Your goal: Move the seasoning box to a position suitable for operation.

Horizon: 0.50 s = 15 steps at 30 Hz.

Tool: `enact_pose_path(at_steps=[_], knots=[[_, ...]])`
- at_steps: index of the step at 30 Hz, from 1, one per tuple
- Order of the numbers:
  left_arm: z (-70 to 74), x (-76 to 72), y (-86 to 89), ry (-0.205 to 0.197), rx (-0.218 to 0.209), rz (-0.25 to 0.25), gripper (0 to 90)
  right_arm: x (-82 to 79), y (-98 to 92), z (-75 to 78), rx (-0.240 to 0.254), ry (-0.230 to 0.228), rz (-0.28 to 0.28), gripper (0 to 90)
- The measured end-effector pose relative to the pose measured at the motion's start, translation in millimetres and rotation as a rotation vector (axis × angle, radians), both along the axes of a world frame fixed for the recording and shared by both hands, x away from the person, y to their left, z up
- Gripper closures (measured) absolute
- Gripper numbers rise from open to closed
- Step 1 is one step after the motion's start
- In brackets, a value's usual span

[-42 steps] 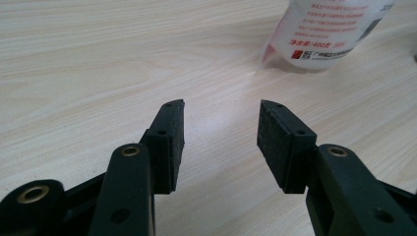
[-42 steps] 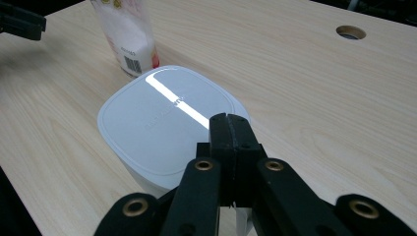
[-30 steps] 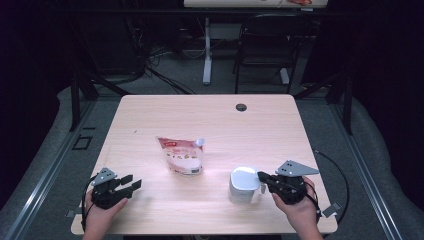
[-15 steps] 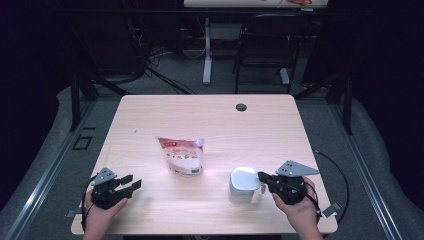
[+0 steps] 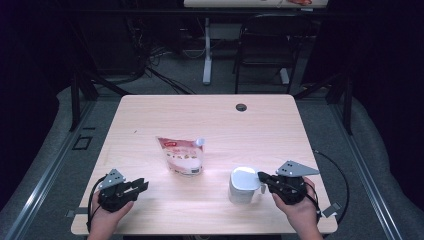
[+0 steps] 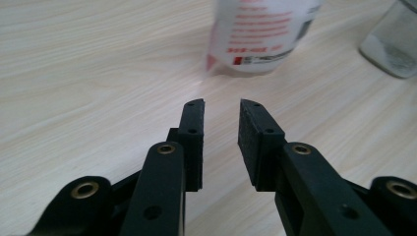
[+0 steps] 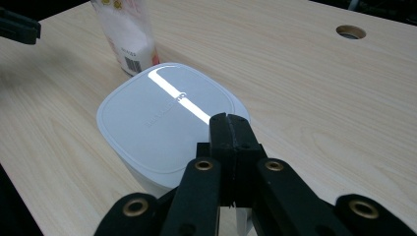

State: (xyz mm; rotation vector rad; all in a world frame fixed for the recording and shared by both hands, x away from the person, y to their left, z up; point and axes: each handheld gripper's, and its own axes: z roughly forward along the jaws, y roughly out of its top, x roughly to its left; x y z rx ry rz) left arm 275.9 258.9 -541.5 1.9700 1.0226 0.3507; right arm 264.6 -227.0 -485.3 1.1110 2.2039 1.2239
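Observation:
A pink and white spouted pouch (image 5: pixel 182 156) stands near the table's middle; its lower part shows in the left gripper view (image 6: pixel 260 29). To its right stands a clear jar with a white square lid (image 5: pixel 244 185). My left gripper (image 5: pixel 142 186) hovers near the front left edge and points at the pouch. Its jaws have just been closing and stand partly open (image 6: pixel 222 105) with nothing between them. My right gripper (image 5: pixel 261 177) is shut, its tips (image 7: pixel 229 120) at the near edge of the jar's lid (image 7: pixel 162 118), with nothing held.
The wooden table (image 5: pixel 280 130) has a round cable hole (image 5: pixel 241 107) at the back. Bare wood lies between the left gripper and the pouch. A chair and desk legs stand beyond the far edge.
The left gripper's jaws have narrowed and it has edged slightly toward the pouch. The right gripper, jar and pouch have not moved.

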Motion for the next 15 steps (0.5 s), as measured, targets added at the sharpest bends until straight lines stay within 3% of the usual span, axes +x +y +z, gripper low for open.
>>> enact_pose_path(at_steps=[15], knots=[[17.7,-5.5,-65.5,0.008,0.003,-0.179,90.0,-0.3,-0.2,-0.4,0.003,-0.002,-0.001,90.0]])
